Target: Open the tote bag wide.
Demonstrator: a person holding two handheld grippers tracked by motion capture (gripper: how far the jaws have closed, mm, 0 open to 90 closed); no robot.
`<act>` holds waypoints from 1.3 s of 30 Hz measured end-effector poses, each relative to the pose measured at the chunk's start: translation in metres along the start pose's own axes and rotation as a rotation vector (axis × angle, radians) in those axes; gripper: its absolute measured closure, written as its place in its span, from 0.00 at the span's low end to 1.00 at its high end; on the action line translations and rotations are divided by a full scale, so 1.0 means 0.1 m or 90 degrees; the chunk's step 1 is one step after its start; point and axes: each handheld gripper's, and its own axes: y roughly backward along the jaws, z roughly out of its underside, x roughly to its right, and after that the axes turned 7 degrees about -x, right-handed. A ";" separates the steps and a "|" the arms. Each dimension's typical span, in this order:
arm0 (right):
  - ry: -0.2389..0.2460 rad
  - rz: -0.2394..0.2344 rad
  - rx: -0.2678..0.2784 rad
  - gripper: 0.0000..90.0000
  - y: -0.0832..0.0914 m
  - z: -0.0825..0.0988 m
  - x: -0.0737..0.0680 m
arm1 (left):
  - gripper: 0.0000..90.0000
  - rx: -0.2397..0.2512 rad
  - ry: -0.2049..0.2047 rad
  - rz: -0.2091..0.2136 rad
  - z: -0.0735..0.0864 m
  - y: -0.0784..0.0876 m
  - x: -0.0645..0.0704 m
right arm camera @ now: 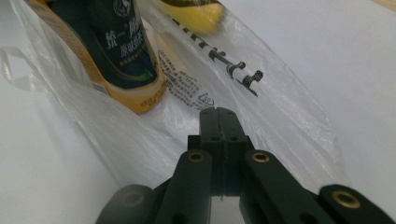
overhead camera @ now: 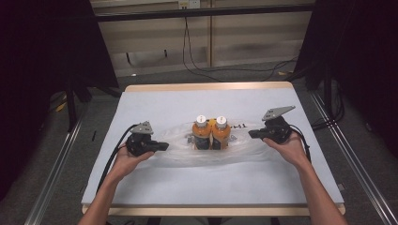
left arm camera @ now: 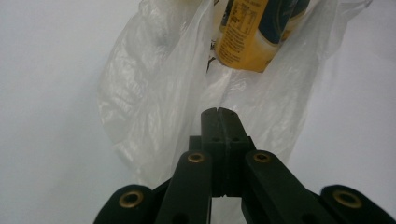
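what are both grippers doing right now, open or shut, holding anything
left gripper: jaws shut, over the clear plastic bag; a hold cannot be told.
right gripper: the same.

two bottles (overhead camera: 211, 133) mid-table inside crumpled plastic bag (overhead camera: 244, 147); bare tabletop (overhead camera: 155, 103) all round.

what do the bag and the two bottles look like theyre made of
The bag looks like thin clear plastic film: it crinkles, shines, and the bottles show through it, with black print on one side. The two bottles seem to be clear plastic filled with orange drink, with glossy printed label wraps in dark and yellow, and white caps; glass cannot be ruled out from the look alone.
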 end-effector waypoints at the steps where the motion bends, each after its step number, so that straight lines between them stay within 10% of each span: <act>1: 0.002 -0.004 0.005 1.00 0.00 -0.01 -0.01 | 1.00 0.001 -0.003 -0.004 -0.01 0.01 0.01; 11: 0.012 -0.028 0.031 1.00 0.03 -0.11 -0.11 | 0.97 0.072 -0.003 0.011 -0.15 0.08 0.14; 28: 0.039 -0.065 0.063 1.00 -0.12 -0.47 -0.27 | 1.00 0.104 -0.032 0.038 -0.46 -0.16 0.49; 39: 0.027 -0.087 0.043 1.00 -0.38 -0.64 -0.12 | 1.00 0.089 -0.059 0.061 -0.72 -0.50 0.71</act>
